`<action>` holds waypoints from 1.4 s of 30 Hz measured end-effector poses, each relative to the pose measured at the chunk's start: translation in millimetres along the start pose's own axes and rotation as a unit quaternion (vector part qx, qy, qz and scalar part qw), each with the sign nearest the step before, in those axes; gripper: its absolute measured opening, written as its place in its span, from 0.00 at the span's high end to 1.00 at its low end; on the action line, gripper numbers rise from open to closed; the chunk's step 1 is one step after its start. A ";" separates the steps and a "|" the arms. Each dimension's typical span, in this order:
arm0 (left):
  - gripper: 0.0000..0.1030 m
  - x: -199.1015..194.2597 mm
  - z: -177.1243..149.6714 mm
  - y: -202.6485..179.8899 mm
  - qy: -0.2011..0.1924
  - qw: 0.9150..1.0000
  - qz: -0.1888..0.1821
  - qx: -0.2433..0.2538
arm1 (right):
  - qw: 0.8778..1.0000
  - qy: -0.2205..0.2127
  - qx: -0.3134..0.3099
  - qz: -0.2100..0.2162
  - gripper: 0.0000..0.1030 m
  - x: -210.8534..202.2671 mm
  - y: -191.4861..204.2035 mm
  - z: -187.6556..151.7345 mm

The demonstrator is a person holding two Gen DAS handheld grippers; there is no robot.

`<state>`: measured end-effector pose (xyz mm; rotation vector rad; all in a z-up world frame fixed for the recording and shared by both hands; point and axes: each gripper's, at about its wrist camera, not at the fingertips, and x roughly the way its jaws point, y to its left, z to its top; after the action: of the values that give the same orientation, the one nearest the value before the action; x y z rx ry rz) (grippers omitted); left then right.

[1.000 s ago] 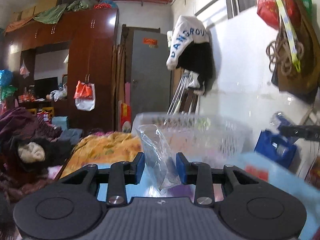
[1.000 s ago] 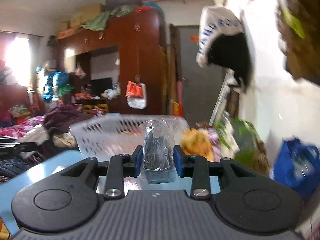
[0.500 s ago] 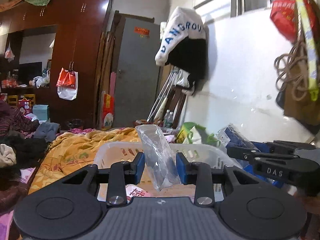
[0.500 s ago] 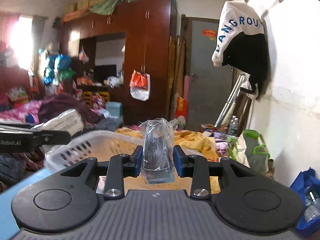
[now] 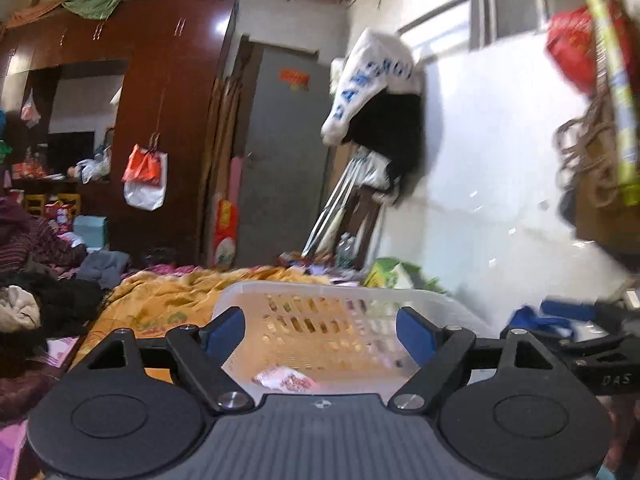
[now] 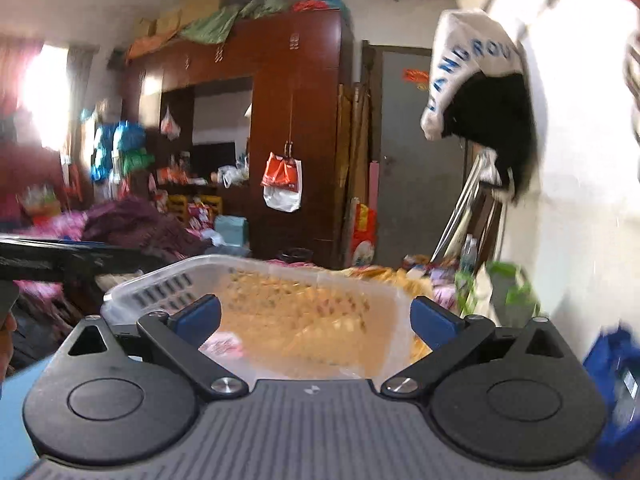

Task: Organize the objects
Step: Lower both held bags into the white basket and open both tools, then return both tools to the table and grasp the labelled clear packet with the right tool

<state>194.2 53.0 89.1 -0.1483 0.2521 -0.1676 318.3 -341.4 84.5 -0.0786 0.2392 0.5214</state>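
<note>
The left claw [image 5: 320, 330] stands wide open with nothing between its blue pads [image 5: 224, 330], hovering at the near rim of the white slotted basket [image 5: 320, 296]. A pink-and-white packet [image 5: 288, 380] lies on the basket floor, near the left side. The right claw [image 6: 316, 318] is equally spread and empty, over the same basket [image 6: 160, 292], the packet [image 6: 222, 346] just beyond its left pad. No bag shows in either view, so I judge the drop done. The next move should be a straight lift, keeping both claws spread and clear of the light rim, which could easily tip.
</note>
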 end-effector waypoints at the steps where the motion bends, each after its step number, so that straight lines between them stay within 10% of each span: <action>1: 0.13 -14.2 -9.0 1.1 0.000 1.000 -0.006 0.001 | 1.000 0.006 0.016 0.005 0.00 -11.5 -3.4 -10.9; 15: 0.13 -111.4 -144.5 -6.1 0.054 0.998 -0.017 0.040 | 0.996 0.070 0.041 0.029 0.00 -76.0 4.9 -104.3; 42: 0.18 -110.7 -178.6 -44.5 0.056 0.994 -0.042 0.089 | 0.996 0.087 -0.028 -0.006 0.22 -55.4 44.9 -114.2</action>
<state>35.7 7.6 -48.6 0.0284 0.3415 -0.2808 225.6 -344.8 -13.2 -0.1797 0.3935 0.5099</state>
